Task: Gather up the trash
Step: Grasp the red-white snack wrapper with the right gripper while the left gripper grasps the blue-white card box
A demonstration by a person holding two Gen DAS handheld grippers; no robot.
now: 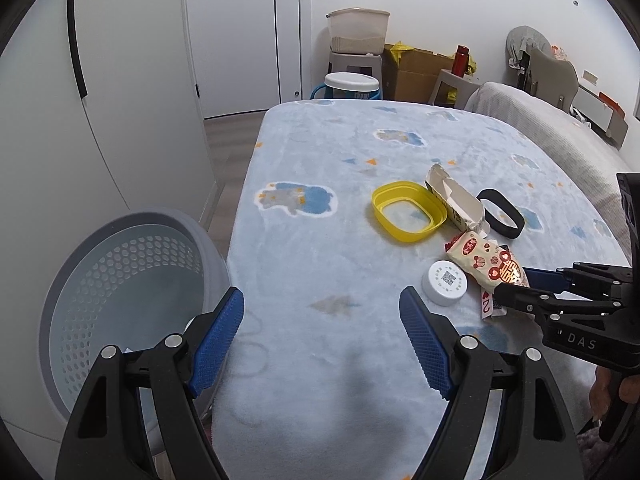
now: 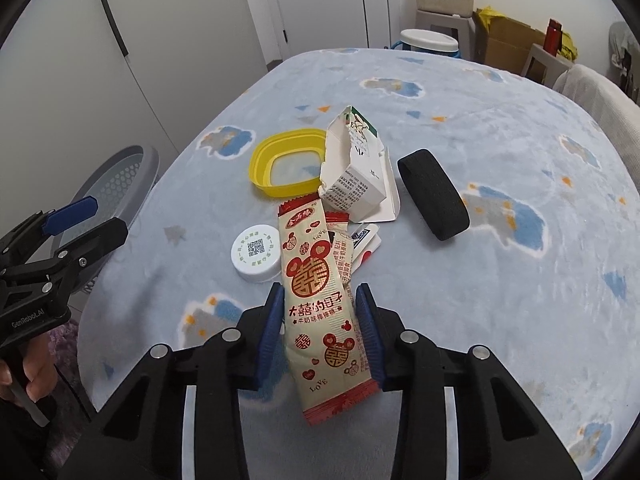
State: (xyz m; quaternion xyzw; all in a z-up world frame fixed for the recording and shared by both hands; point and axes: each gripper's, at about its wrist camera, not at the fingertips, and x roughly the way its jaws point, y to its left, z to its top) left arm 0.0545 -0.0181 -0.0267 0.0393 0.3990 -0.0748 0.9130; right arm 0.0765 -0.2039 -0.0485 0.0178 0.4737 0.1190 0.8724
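A: While the left gripper (image 1: 322, 334) hangs with jaws spread and empty over the pale blue fleece-covered table (image 1: 320, 168), why is the grey perforated plastic basket (image 1: 120, 296) at its nine o'clock?
B: Probably as the bin for the trash. The right gripper (image 1: 516, 286) reaches in from three o'clock.

A: And the right wrist view?
B: The right gripper's blue pads pinch the cream-and-red plastic snack wrapper (image 2: 318, 304) across its width. Its long axis runs twelve to six, far end resting on the litter near the white round cap (image 2: 256, 254).
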